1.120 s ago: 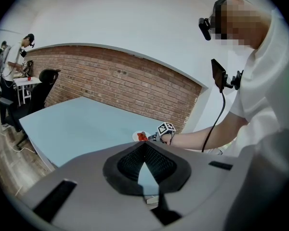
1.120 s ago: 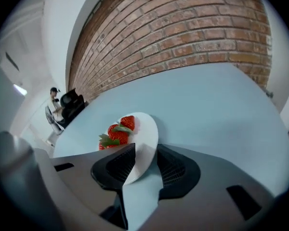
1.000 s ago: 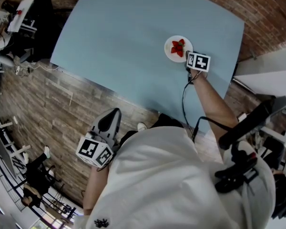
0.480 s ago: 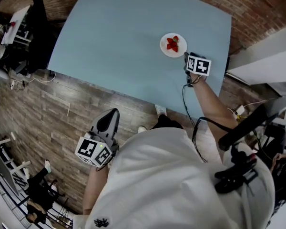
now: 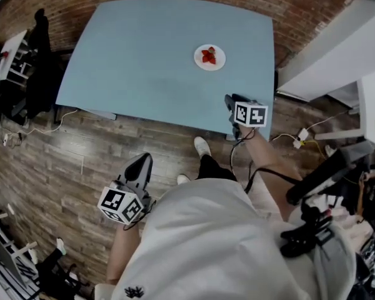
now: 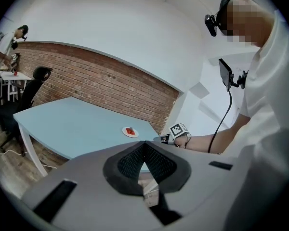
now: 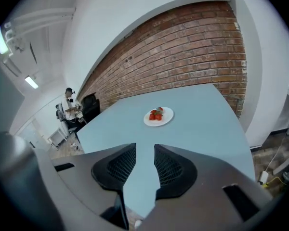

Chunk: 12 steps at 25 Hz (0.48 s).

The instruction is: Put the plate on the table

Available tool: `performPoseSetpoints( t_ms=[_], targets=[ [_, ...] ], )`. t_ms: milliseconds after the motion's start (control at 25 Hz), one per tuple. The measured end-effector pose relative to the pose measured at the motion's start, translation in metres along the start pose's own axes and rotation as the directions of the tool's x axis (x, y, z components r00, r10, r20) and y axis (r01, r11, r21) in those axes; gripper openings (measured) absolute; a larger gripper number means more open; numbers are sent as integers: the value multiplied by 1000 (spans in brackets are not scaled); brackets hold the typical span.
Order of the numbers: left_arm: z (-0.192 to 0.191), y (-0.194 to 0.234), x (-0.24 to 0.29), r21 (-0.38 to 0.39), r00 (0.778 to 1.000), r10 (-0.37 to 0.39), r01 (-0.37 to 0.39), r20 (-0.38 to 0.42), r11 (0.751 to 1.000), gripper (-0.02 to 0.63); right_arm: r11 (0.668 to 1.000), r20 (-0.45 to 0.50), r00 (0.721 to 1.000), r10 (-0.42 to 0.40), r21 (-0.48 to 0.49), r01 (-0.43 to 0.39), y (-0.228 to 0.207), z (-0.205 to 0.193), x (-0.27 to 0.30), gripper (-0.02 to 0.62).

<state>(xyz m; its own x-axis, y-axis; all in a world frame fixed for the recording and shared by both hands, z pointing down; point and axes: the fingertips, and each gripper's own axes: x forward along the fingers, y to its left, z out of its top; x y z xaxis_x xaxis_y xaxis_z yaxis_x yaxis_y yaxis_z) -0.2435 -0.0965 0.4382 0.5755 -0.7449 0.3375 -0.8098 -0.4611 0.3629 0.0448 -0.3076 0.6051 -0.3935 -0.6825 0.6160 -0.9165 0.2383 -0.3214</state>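
A small white plate with red strawberries rests on the light blue table, toward its far right. In the head view my right gripper hovers over the table's near right edge, well short of the plate. Its jaws stand a little apart with nothing between them. In the right gripper view the plate lies ahead on the table. My left gripper hangs low over the wooden floor, away from the table. In its own view the jaw tips meet, and the plate looks far off.
A brick wall runs behind the table. A black chair and a white desk stand at the left, with a person in the background. A white wall closes the right side. Cables lie on the floor.
My right gripper has drawn back from beside the plate to the table's near edge. The plate stays on the table. The left gripper has barely moved.
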Motion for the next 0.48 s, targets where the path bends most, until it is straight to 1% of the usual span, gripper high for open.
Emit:
performPoseSetpoints(
  t_ms=[120,160,280,320,480],
  targets=[
    [-16,2,-16,12,1000,-15,15,-6,1000,0,998,-1,999,53,-22,-53,32,-25,-36,115],
    [-20,4,-21,17,1000,-13,14,-8,1000,0,997,2,998,64,-35,-64,41,-33,-48,79],
    [-26,12,-31,8,1000,-7,7,-3,1000,1,992,7,995,95,-81,-95,67,-49,-79,18],
    [-28,12,-34,1,1000,-10,10,-3,1000,0,990,7,994,111,-91,-110,76,-52,-89,8],
    [-39,6,-42,8,999,-28,29,-21,1000,0,974,15,984,180,-142,-176,113,-66,-134,8]
  ],
)
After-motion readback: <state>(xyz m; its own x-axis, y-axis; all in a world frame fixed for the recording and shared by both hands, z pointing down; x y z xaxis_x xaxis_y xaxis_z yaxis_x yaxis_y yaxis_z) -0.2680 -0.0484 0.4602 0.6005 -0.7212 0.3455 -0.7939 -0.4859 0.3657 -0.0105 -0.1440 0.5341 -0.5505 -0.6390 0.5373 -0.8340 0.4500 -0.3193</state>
